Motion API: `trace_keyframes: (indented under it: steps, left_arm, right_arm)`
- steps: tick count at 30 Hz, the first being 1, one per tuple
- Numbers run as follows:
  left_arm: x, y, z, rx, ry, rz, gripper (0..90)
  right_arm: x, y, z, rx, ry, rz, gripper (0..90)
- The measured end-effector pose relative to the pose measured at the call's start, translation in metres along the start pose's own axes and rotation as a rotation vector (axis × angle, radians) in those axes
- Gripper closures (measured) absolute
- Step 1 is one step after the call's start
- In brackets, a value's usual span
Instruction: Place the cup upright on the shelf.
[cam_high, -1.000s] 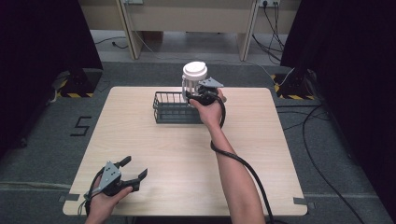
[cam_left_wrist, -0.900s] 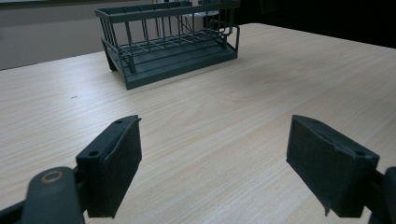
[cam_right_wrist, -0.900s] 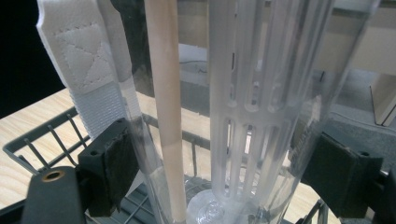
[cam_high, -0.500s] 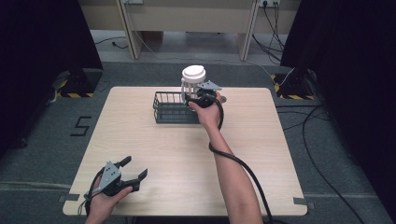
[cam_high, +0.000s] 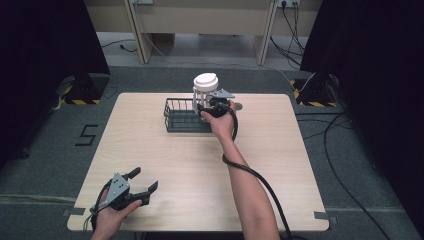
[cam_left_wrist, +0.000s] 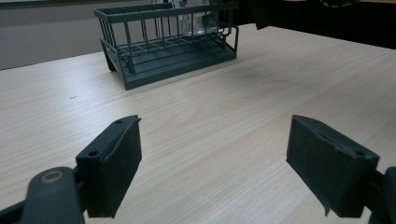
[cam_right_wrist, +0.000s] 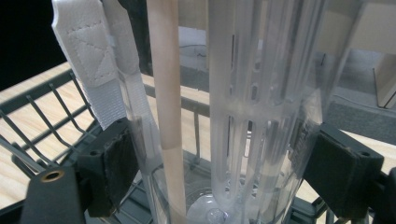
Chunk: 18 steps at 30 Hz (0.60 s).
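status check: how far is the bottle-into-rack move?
Done: the right gripper has its jaws closed on the clear bottle, pads pressing both sides in the right gripper view. In hand: the bottle sits upright at the right end of the wire rack, seemingly over or in it; whether it rests on the bottom I cannot tell. Left: releasing it. The left gripper is open and idle near the table's front edge.

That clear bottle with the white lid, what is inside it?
Inside the clear bottle stands a slotted see-through tube; a white strap hangs beside it. The right gripper clamps its wall. The white lid hides the top.
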<state>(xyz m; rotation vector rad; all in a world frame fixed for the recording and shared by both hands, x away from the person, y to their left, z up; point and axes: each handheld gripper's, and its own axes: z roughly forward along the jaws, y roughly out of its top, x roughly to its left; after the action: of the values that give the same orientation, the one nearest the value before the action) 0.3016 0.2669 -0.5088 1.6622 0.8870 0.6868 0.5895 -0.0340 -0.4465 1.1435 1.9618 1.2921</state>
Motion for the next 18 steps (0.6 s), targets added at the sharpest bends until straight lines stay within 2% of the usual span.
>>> trace_keyframes:
  steps: [14,18]
  left_arm:
    - [-0.0006,0.0,0.0004,0.002,-0.003,0.002,17.5]
    - [-0.0007,0.0,0.0005,0.002,-0.003,0.001,17.5]
  right_arm:
    - [0.0031,0.0049,-0.005,0.048,-0.007,-0.001,15.5]
    - [0.0039,0.007,-0.0085,0.045,-0.013,-0.001,15.7]
